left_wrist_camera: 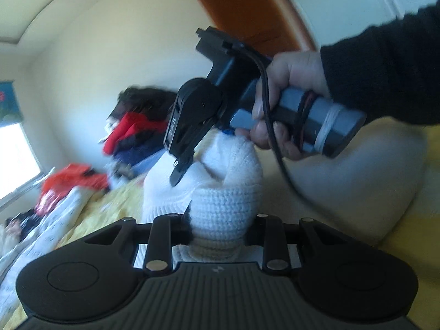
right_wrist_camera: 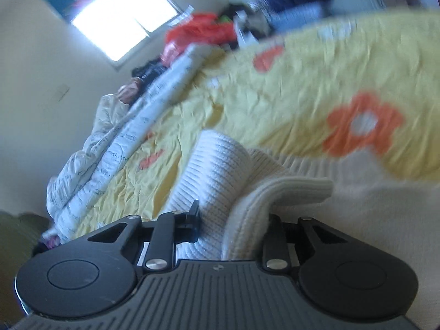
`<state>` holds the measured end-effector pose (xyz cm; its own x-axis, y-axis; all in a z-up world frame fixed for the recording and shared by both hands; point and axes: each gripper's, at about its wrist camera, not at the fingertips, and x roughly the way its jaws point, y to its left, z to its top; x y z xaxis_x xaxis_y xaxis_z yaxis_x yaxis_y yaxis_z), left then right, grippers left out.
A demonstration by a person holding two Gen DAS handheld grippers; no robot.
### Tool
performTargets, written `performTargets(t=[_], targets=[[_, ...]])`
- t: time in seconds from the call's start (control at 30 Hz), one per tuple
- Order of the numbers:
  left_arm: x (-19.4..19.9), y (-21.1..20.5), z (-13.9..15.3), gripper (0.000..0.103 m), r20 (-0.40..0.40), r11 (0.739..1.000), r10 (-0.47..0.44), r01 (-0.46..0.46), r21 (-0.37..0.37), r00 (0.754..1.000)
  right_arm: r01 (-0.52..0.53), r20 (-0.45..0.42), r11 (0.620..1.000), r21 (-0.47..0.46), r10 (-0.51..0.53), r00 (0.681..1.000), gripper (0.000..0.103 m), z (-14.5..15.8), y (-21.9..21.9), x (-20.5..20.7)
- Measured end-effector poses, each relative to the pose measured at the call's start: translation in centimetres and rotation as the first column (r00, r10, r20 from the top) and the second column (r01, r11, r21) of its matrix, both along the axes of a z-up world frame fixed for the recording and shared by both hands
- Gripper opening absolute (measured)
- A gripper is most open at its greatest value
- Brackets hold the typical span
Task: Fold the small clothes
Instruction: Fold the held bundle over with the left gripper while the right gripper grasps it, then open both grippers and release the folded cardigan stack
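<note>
A small cream-white knitted garment point(left_wrist_camera: 220, 192) is lifted above the yellow flowered bedspread point(right_wrist_camera: 275, 96). My left gripper point(left_wrist_camera: 217, 233) is shut on one bunched end of it. My right gripper point(left_wrist_camera: 178, 170), held in a hand with a black sleeve, shows in the left wrist view and is shut on another part of the same garment. In the right wrist view the knit point(right_wrist_camera: 220, 170) fills the space between my right gripper's point(right_wrist_camera: 231, 228) fingers and drapes down to the bed on the right.
A pile of red, navy and dark clothes point(left_wrist_camera: 132, 126) lies at the far side of the bed. A white printed quilt point(right_wrist_camera: 110, 151) runs along the bed edge under a bright window point(right_wrist_camera: 123, 19). A red item point(right_wrist_camera: 200, 33) lies near it.
</note>
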<state>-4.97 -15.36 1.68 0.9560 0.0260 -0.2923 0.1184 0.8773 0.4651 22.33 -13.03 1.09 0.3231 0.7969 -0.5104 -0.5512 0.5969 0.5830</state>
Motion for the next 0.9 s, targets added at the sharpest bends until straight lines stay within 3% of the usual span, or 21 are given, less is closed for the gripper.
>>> performTargets(t=[0.2, 0.27, 0.37, 0.4, 0.43, 0.47, 0.57, 0.6, 0.63, 0.7, 0.8, 0.83, 0.9], targets=[[1.0, -6.0, 1.5, 0.029, -0.015, 0.977, -0.18, 0.177, -0.121, 0.984, 0.066, 0.105, 0.995, -0.069, -0.059, 0.993, 0.025, 3.7, -8.6, -0.1], [1.6, -7.9, 0.6, 0.029, -0.059, 0.968, -0.219, 0.209, -0.14, 0.974, 0.106, 0.087, 0.989, -0.103, -0.097, 0.991, 0.025, 3.1, -11.4, 0.0], [1.8, -10.3, -1.9, 0.031, -0.113, 0.969, -0.241, 0.233, -0.082, 0.964, 0.166, 0.011, 0.973, -0.159, -0.166, 0.986, 0.026, 0.0, -14.5, 0.3], [1.4, -10.7, -2.5, 0.036, -0.089, 0.969, -0.248, 0.245, -0.045, 0.965, 0.191, -0.027, 0.967, -0.166, -0.198, 0.98, 0.034, -1.3, -15.3, 0.4], [0.9, -10.8, -2.8, 0.045, -0.065, 0.965, -0.263, 0.263, -0.015, 0.963, 0.234, -0.05, 0.962, -0.143, -0.243, 0.969, 0.049, -2.1, -16.2, 0.4], [0.5, -10.5, -2.8, 0.049, -0.059, 0.958, -0.286, 0.285, -0.011, 0.957, 0.267, -0.073, 0.959, -0.092, -0.274, 0.959, 0.052, -2.7, -17.1, 0.3], [-1.6, -7.6, -1.6, 0.078, -0.022, 0.921, -0.385, 0.382, -0.079, 0.923, 0.391, -0.121, 0.919, 0.053, -0.383, 0.916, 0.071, -2.8, -20.0, -0.5], [-2.5, -5.8, -1.0, 0.09, 0.009, 0.911, -0.398, 0.396, -0.111, 0.917, 0.416, -0.128, 0.903, 0.104, -0.403, 0.906, 0.082, -2.8, -20.9, -1.0], [-3.1, -3.9, -0.4, 0.094, 0.042, 0.904, -0.399, 0.401, -0.148, 0.916, 0.442, -0.129, 0.886, 0.139, -0.426, 0.895, 0.094, -2.7, -21.8, -1.6], [-3.8, -0.3, 0.8, 0.098, 0.081, 0.899, -0.366, 0.374, -0.226, 0.927, 0.464, -0.115, 0.875, 0.139, -0.451, 0.885, 0.099, -2.9, -22.9, -2.5], [-2.1, 5.0, 2.3, 0.098, 0.036, 0.908, -0.236, 0.233, -0.348, 0.971, 0.437, -0.086, 0.9, -0.003, -0.435, 0.896, 0.099, -3.9, -22.6, -3.2], [-1.0, 6.9, 2.7, 0.098, 0.001, 0.897, -0.184, 0.168, -0.408, 0.983, 0.425, -0.086, 0.904, -0.046, -0.427, 0.9, 0.098, -4.2, -22.3, -3.2], [1.7, 10.4, 2.8, 0.098, -0.101, 0.839, -0.096, 0.026, -0.544, 0.99, 0.414, -0.061, 0.908, -0.069, -0.418, 0.906, 0.099, -4.8, -22.3, -3.6]])
